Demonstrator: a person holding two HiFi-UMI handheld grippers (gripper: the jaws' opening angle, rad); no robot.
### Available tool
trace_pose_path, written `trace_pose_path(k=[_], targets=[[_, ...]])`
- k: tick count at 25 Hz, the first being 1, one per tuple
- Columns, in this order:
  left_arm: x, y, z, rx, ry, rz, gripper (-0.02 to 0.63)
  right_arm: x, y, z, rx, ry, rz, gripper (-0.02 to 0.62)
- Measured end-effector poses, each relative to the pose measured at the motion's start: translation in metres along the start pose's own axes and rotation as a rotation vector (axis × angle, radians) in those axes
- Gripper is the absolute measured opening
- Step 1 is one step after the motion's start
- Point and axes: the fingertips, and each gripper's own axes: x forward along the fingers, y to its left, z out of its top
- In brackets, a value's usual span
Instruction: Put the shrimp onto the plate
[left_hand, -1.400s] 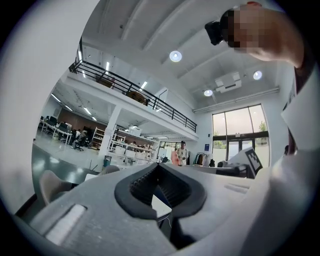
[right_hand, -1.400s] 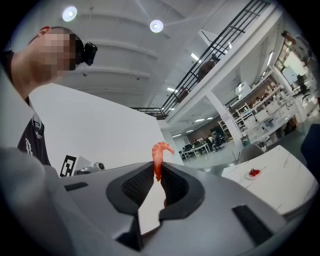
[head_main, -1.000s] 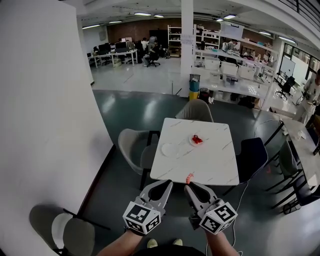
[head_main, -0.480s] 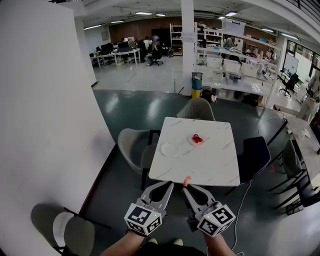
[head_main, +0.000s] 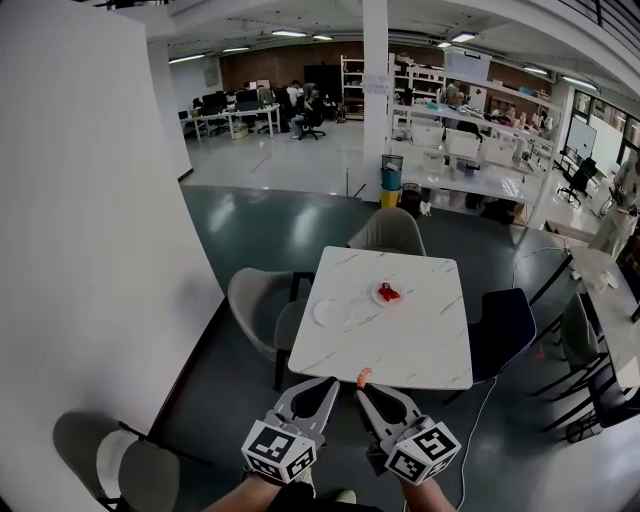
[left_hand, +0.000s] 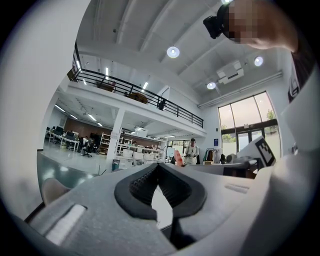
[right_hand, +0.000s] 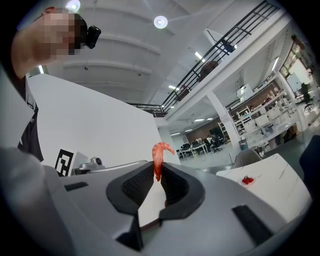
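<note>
A small orange-pink shrimp (right_hand: 159, 155) sticks up from between the tips of my right gripper (right_hand: 158, 167), which is shut on it. In the head view that shrimp (head_main: 364, 376) shows at the right gripper (head_main: 362, 384), just short of the near edge of a white marble table (head_main: 400, 345). On the table stand a plate (head_main: 378, 298) holding red shrimp (head_main: 389, 293) and an empty white plate (head_main: 331, 312) to its left. My left gripper (head_main: 334, 381) hangs beside the right one, its jaws closed with nothing between them (left_hand: 158, 166).
Grey chairs (head_main: 258, 305) stand at the table's left and far side, a dark chair (head_main: 500, 330) at its right. A white wall (head_main: 90, 250) runs along the left. Desks, shelves and people fill the office beyond a white pillar (head_main: 375, 80).
The view has shifted a little: the table sits slightly further left in the frame and both grippers slightly lower. The right gripper's hold on the shrimp is unchanged.
</note>
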Motion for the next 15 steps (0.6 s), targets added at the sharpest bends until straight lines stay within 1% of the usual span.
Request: trace_pose_path(k=[3, 7, 12, 15], targets=[[0.007, 0.014, 0.003, -0.001, -0.004, -0.005, 0.008, 0.014, -0.006, 0.002, -0.006, 0.006, -0.013, 0.048], [0.023, 0.042, 0.007, -0.008, -0.017, -0.024, 0.008, 0.041, -0.019, 0.003, -0.021, 0.016, -0.044, 0.048], [0.051, 0.090, 0.014, 0.017, -0.033, -0.067, 0.008, 0.093, -0.042, 0.008, -0.046, 0.015, -0.090, 0.048], [0.061, 0.122, 0.020, 0.025, -0.035, -0.081, 0.008, 0.127, -0.047, 0.009, -0.052, 0.017, -0.104, 0.048]])
